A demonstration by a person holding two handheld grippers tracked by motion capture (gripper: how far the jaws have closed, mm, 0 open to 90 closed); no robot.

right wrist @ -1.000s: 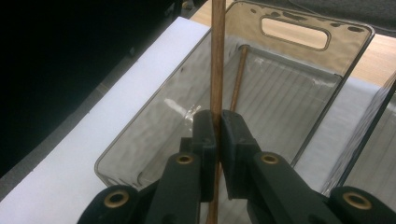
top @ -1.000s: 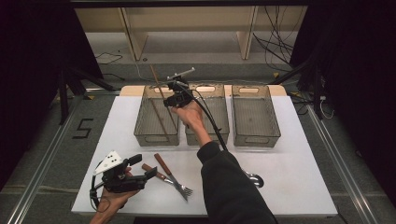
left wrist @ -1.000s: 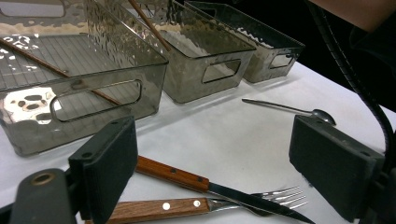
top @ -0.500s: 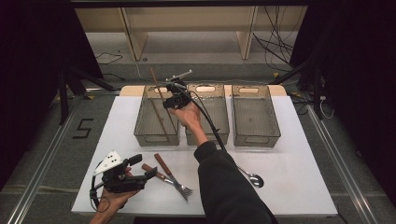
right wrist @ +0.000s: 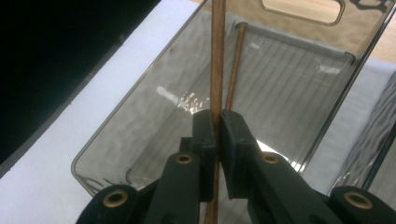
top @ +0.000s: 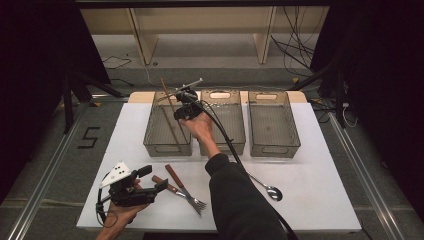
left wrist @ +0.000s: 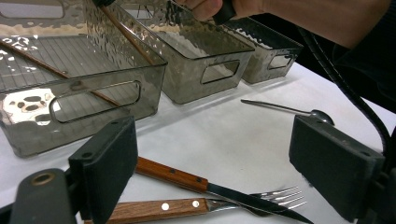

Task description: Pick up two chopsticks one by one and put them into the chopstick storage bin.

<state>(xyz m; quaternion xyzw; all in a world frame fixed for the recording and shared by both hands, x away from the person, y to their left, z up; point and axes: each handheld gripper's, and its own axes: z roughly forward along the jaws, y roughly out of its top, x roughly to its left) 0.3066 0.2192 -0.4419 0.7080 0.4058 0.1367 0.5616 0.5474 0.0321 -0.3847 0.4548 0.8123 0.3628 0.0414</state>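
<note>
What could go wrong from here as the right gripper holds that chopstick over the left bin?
The right gripper pinches the chopstick on a narrow spot with long ends free, so it may pivot or slip out. Released while this tilted, it could catch the left bin on its rim and fall outside, or land across the second chopstick already lying inside. The trailing cable crosses the middle bin and could snag it.

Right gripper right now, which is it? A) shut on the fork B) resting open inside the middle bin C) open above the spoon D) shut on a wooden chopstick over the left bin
D: in the right gripper view the right gripper pinches a wooden chopstick between its pads, above the left bin, where a second chopstick already lies.
</note>
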